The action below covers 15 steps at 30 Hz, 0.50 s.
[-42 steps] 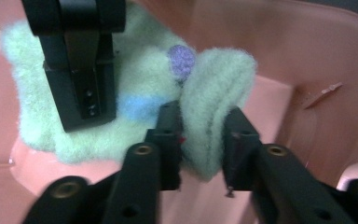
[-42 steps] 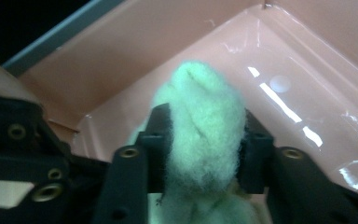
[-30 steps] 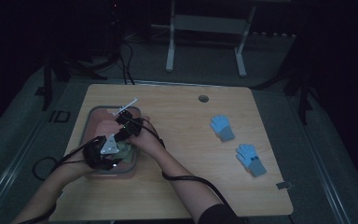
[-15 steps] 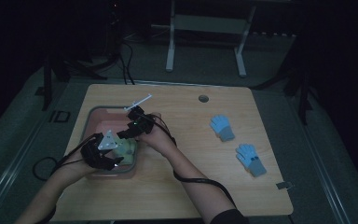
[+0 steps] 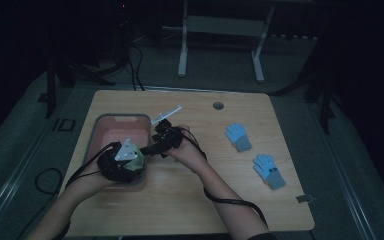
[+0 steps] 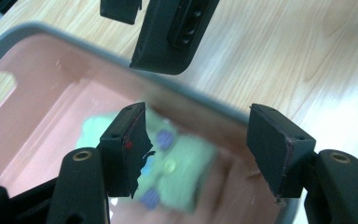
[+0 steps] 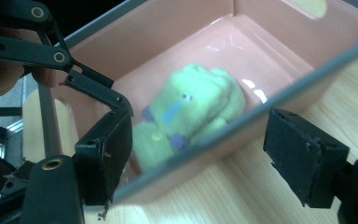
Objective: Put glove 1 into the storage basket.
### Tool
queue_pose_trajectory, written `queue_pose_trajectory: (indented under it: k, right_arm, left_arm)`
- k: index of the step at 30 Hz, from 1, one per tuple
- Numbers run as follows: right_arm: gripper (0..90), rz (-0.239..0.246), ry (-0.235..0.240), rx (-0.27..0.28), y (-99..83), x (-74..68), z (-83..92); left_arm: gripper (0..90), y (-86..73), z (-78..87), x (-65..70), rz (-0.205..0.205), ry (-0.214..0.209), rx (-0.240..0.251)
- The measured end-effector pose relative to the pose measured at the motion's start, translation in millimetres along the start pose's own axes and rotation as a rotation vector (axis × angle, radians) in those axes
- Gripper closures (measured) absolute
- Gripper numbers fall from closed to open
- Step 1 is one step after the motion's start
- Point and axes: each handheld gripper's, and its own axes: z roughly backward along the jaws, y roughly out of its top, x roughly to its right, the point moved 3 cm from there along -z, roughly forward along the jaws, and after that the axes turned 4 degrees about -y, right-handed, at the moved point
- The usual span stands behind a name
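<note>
Two black hand-held grippers. Left gripper [image 5: 130, 162] topped by a grey three-cornered plate, with a black cable trailing off the table edge. Right gripper [image 5: 156, 146] carried a thin pale rod and a black cable looped back along the forearm. Jaws built of black linked bars, pinned with brass-coloured rivets, tipped with square black pads [image 6: 125, 147] frayed at the edges. Forearms bare, no sleeves seen.

bin [image 7: 279, 42]: glossy smooth pink plastic, grey rim | green glove [image 7: 191, 109] inside bin: fuzzy knit cloth | bench [image 5: 200, 200] under bin: matt pale wood grain | left claw [image 6: 205, 149] pads above bin: matt black, rough-edged | blue gloves [image 5: 238, 136] right of bin: knit cloth
</note>
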Motion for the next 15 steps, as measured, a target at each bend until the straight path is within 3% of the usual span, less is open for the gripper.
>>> queue_pose_trajectory:
  k: [10, 15]
  right_arm:
    - [19.7, -0.03, -0.024, 0.008, -25.2, 20.8, 31.4]
    - [19.6, -0.04, -0.057, 0.028, -38.2, 33.2, 47.1]
  left_arm:
    - [38.5, 23.8, -14.2, 16.3, -0.02, -0.049, 0.017]
    - [24.3, 34.4, -23.2, 22.0, 0.027, -0.069, 0.051]
